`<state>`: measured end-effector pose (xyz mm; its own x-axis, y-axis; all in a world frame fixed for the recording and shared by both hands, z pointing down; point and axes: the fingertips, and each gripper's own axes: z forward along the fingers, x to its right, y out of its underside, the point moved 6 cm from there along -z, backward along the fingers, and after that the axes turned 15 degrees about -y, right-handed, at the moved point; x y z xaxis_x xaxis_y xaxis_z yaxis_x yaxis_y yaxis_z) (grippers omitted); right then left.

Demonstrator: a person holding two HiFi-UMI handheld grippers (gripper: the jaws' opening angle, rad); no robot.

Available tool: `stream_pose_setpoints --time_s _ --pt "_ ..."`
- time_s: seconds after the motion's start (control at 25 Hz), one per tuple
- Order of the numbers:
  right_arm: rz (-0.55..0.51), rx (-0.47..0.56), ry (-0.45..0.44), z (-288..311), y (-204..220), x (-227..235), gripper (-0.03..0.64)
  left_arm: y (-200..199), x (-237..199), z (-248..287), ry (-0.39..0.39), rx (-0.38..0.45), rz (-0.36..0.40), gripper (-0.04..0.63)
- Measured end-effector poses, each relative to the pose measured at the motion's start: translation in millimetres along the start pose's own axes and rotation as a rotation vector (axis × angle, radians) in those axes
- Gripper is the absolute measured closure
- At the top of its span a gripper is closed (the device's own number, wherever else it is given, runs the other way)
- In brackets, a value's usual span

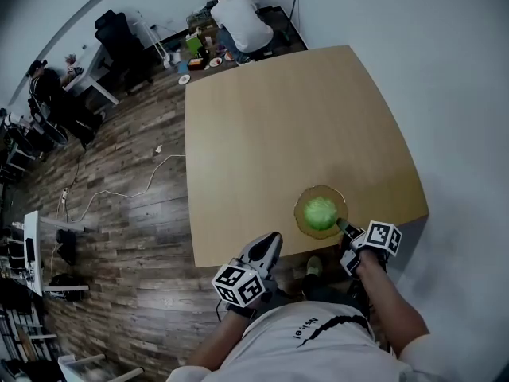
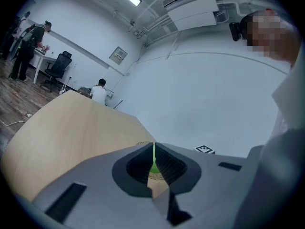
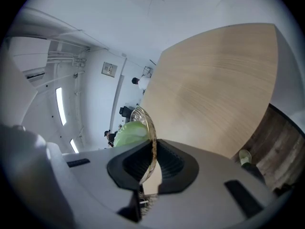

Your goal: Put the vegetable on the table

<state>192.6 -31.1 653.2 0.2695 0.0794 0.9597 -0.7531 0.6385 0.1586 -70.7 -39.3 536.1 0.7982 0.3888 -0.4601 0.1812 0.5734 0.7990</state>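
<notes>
A round green vegetable [image 1: 320,212] lies on a clear glass plate [image 1: 301,204] near the front right corner of the light wooden table [image 1: 286,126]. My right gripper [image 1: 343,228] is shut on the plate's near rim. In the right gripper view the plate [image 3: 151,128] runs edge-on between the jaws of that gripper [image 3: 152,163], with the vegetable [image 3: 127,133] to its left. My left gripper [image 1: 273,237] hangs just off the table's front edge, left of the plate. Its jaws [image 2: 153,168] stand shut with nothing between them. I cannot tell whether the plate rests on the table.
A white wall [image 1: 445,94] runs along the table's right side. Wooden floor [image 1: 127,213] with a white cable lies to the left. A person in a white shirt [image 1: 242,18] crouches past the far end, near black chairs [image 1: 119,34] and desks.
</notes>
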Motion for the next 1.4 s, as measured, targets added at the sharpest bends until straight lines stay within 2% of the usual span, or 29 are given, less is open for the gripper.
stream_pose_setpoints --time_s 0.24,0.4,0.56,0.76,1.0,1.16,1.32,1.4 --pt "0.022 0.017 0.013 32 -56 25 0.584 -27 2 54 -0.012 -0.021 0.004 0.571" --pt "0.030 0.024 0.036 62 -62 51 0.583 -26 -19 78 0.007 -0.044 0.003 0.571" --pt "0.060 0.077 0.079 86 -74 79 0.581 -33 -35 104 0.038 -0.068 0.016 0.571" --pt "0.064 0.125 0.120 106 -105 98 0.581 -50 -47 128 0.061 -0.101 0.023 0.571" --pt "0.064 0.168 0.153 126 -134 123 0.577 -51 -70 152 0.063 -0.138 0.012 0.571" --pt "0.096 0.188 0.152 130 -145 127 0.574 -56 -74 158 0.048 -0.149 -0.003 0.571" --pt "0.145 0.197 0.180 101 -156 118 0.574 -64 -51 164 0.059 -0.175 -0.032 0.571" --pt "0.158 0.189 0.172 99 -152 128 0.574 -60 -55 164 0.056 -0.174 -0.041 0.571"
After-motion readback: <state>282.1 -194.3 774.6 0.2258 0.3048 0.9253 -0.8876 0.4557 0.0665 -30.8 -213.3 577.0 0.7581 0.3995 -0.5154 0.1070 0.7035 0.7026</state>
